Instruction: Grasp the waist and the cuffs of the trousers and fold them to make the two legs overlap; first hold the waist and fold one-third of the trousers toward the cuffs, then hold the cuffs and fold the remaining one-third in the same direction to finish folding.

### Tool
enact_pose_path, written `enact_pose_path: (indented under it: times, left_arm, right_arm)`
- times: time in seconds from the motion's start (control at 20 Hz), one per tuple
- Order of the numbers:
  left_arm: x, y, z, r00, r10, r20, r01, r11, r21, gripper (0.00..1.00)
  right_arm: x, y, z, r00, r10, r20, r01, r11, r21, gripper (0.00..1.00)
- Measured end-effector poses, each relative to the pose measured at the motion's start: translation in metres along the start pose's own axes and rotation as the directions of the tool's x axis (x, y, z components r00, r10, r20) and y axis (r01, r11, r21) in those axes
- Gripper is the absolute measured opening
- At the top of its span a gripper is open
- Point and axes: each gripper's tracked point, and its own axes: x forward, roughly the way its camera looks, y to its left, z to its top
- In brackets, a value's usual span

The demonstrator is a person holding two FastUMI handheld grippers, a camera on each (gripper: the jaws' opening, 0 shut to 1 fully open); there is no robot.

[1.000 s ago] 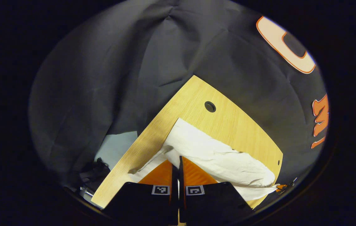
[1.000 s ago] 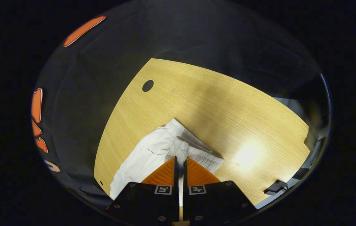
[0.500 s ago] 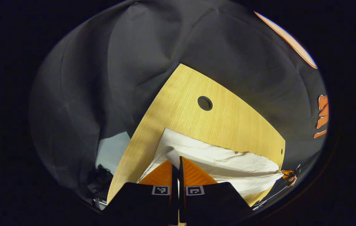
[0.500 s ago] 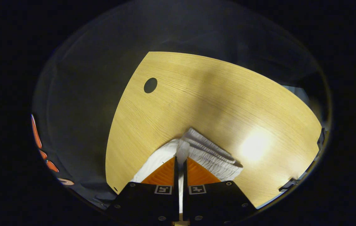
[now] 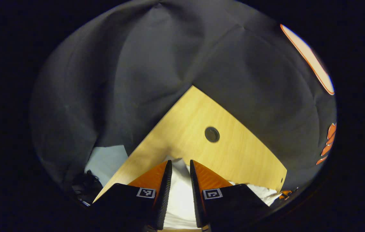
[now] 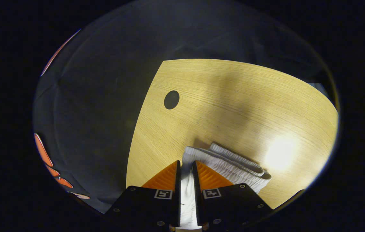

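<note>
up close, ribbed waistband (image 6: 234, 162) beside right tongs (image 6: 186, 166)

Left gripper view: the trousers (image 5: 179, 193) lie on the table (image 5: 234, 154), under and between the parted fingers of the left gripper (image 5: 180, 167). A round hole (image 5: 212, 134) in the tabletop sits beyond the fingertips, slightly right. The booth wall (image 5: 156, 64) stands behind the table's far edges.

Right gripper view: the folded waistband (image 6: 234, 164) rests on the table (image 6: 234, 96), just ahead and right of the right gripper (image 6: 186, 165). The hole (image 6: 171, 99) lies farther off, to the left.
</note>
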Motion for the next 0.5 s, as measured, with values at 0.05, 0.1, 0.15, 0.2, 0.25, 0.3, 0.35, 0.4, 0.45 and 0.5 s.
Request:
enact_pose_path:
  times: [0.05, 0.1, 0.15, 0.2, 0.25, 0.3, 0.35, 0.4, 0.45, 0.5]
  left_arm:
    - [-0.005, -0.002, -0.003, 1.000, 0.002, -0.009, -0.002, 1.000, 0.011, 0.38]
    - [-0.010, -0.005, -0.004, 1.000, -0.001, -0.016, 0.002, 1.000, 0.027, 0.58]
    - [-0.017, -0.010, -0.003, 1.000, -0.008, -0.008, 0.009, 0.999, 0.049, 0.67]
    - [-0.022, -0.014, -0.001, 1.000, -0.009, 0.003, 0.008, 0.997, 0.073, 0.75]
    - [-0.027, -0.019, -0.002, 1.000, -0.006, 0.012, 0.005, 0.995, 0.100, 0.82]
    - [-0.033, -0.024, -0.003, 1.000, 0.001, 0.015, -0.003, 0.992, 0.129, 0.90]
    - [-0.036, -0.027, -0.007, 1.000, 0.016, 0.018, -0.019, 0.987, 0.159, 0.97]
    - [-0.043, -0.029, -0.011, 0.999, 0.040, 0.012, -0.042, 0.981, 0.190, 0.98]
    - [-0.048, -0.034, -0.014, 0.998, 0.051, 0.022, -0.054, 0.973, 0.222, 1.00]
    - [-0.050, -0.039, -0.015, 0.998, 0.053, 0.029, -0.059, 0.966, 0.252, 1.00]
  right_arm:
    - [-0.002, 0.005, 0.004, 1.000, 0.015, 0.020, -0.015, 1.000, -0.011, 0.15]
    - [-0.004, 0.005, 0.008, 0.999, 0.015, 0.040, -0.014, 0.999, -0.034, 0.30]
    - [-0.006, 0.004, 0.010, 0.998, 0.017, 0.057, -0.014, 0.999, -0.053, 0.39]
    - [-0.010, 0.001, 0.011, 0.998, 0.013, 0.062, -0.008, 0.997, -0.074, 0.42]
    - [-0.016, -0.004, 0.009, 0.998, 0.002, 0.068, 0.005, 0.995, -0.101, 0.52]
    - [-0.022, -0.011, 0.007, 0.997, -0.020, 0.076, 0.030, 0.990, -0.140, 0.57]
    - [-0.026, -0.017, 0.005, 0.996, -0.037, 0.081, 0.051, 0.983, -0.174, 0.64]
    - [-0.032, -0.024, 0.002, 0.995, -0.049, 0.082, 0.065, 0.976, -0.207, 0.67]
    - [-0.037, -0.026, -0.002, 0.995, -0.046, 0.084, 0.064, 0.972, -0.226, 0.63]
    - [-0.040, -0.029, -0.005, 0.996, -0.050, 0.080, 0.068, 0.969, -0.237, 0.78]
